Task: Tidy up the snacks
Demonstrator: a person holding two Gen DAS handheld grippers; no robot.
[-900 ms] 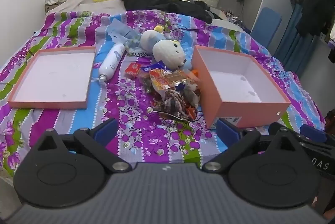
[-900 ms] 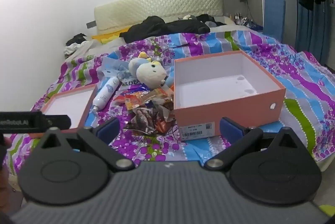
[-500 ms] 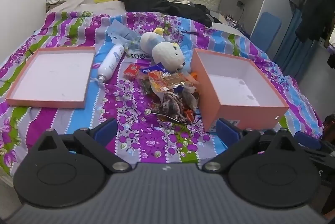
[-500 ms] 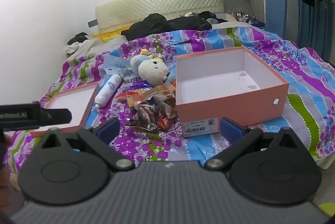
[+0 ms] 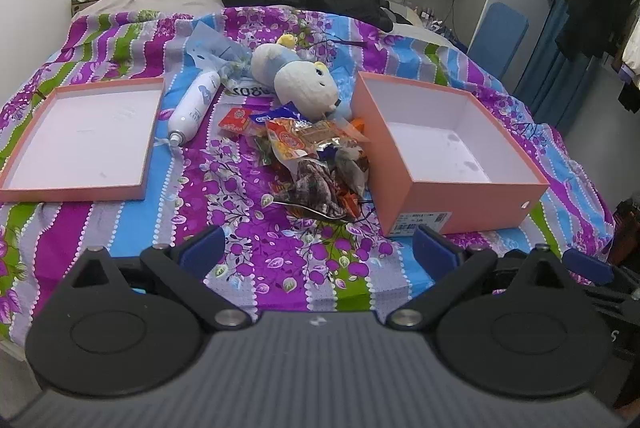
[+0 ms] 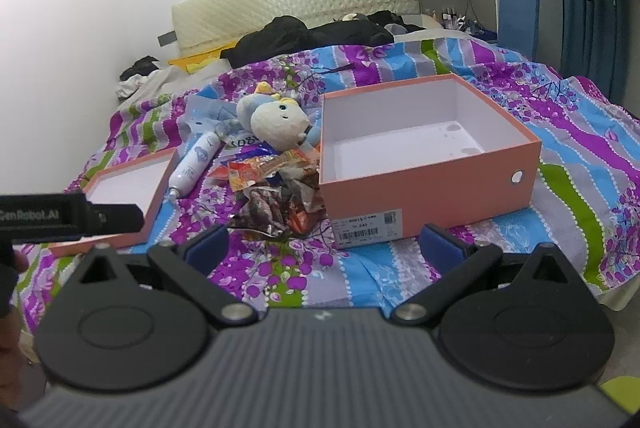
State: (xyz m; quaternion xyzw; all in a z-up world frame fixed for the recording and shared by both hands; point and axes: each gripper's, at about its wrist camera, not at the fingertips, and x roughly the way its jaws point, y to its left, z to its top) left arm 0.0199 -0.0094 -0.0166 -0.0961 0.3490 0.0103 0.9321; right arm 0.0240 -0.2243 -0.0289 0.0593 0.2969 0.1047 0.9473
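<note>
Both grippers, left gripper [image 5: 316, 252] and right gripper [image 6: 324, 248], are hanging wide-jawed and empty near the bed's [image 5: 256, 268] near edge, approaching; snack pile [image 5: 316, 164] is lying just left of the open box [image 5: 460, 196], needing picking next.

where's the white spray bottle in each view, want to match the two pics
Left wrist: the white cylindrical spray bottle lies left of centre, between the shallow pink box lid and the snack wrapper pile.
Right wrist: the bottle is left of centre, farther off, beside the same lid.
Shared landmark: the white and blue plush toy.
</note>
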